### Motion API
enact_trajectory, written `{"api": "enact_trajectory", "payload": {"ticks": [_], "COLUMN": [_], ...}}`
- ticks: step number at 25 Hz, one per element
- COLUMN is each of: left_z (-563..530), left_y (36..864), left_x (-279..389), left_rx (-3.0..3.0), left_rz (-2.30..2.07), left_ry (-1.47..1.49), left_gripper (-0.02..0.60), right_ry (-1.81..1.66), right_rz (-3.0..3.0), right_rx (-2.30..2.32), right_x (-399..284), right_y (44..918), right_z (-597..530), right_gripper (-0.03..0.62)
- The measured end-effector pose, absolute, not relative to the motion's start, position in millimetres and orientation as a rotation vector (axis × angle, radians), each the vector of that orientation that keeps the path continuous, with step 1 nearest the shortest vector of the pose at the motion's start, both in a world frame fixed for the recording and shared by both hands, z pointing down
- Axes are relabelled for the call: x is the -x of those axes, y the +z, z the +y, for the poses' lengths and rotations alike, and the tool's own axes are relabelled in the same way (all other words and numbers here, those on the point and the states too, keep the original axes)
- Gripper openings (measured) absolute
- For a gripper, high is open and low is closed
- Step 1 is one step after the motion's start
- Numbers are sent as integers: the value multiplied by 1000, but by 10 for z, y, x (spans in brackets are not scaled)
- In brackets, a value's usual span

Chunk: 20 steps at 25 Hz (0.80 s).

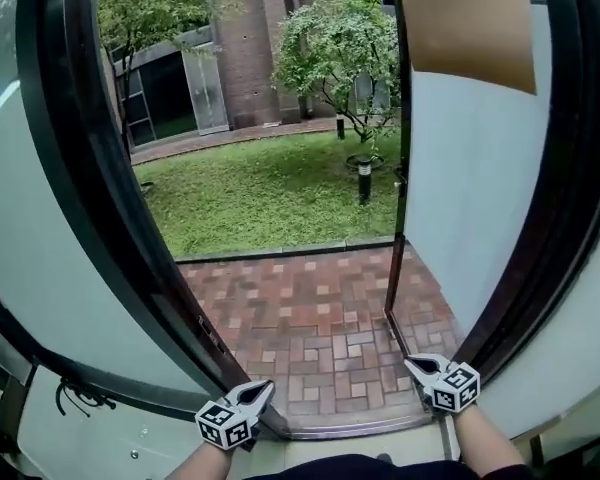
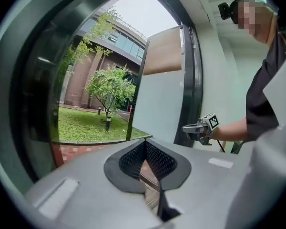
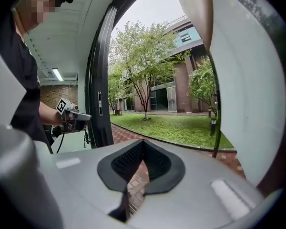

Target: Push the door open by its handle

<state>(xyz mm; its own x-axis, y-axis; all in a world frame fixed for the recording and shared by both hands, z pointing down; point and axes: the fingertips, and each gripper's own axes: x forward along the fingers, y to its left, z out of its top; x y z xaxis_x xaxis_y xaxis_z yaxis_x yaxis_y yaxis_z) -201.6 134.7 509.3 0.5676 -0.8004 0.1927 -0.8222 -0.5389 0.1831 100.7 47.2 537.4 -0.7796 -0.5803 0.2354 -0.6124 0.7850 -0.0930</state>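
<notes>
Item: door (image 1: 460, 188), standing wide open outward at R over brick patio (image 1: 310, 308), handle not in view; my L gripper (image 1: 263, 392) & R gripper (image 1: 413, 364) low at threshold, jaws together, empty; risk, I judge: unheld door swings back onto R gripper.

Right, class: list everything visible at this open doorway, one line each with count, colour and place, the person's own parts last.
white flat door panel: one, white, swung outward at right
brown rectangular patch: one, brown, top of that panel
dark door frame: one, black, left of the opening
red brick paving: one stretch, red and pale, outside the threshold
green lawn: one, green, beyond the paving
leafy trees: two, green, far side of the lawn
short bollard lamps: two, dark, near the right-hand tree
brick building: one, red-brown, background
left gripper: one, grey, bottom left, shut, empty
right gripper: one, grey, bottom right, shut, empty
</notes>
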Motion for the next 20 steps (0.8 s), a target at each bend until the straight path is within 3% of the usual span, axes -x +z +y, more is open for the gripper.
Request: {"api": "enact_trajectory", "payload": {"ticks": [7, 20], "left_z": [1638, 1522], "left_y": [5056, 5076], "left_x": [1892, 1026], "left_rx": [-2577, -2564], "left_rz": [-1409, -1402], "left_ry": [65, 17], "left_gripper": [-2, -2], "right_ry": [257, 379], "right_rz": [-2807, -2787], "right_rx": [-1000, -1014], "right_x": [-1127, -1957], "right_y": [5186, 5370], "right_z": [951, 1060], "right_gripper": [0, 0]}}
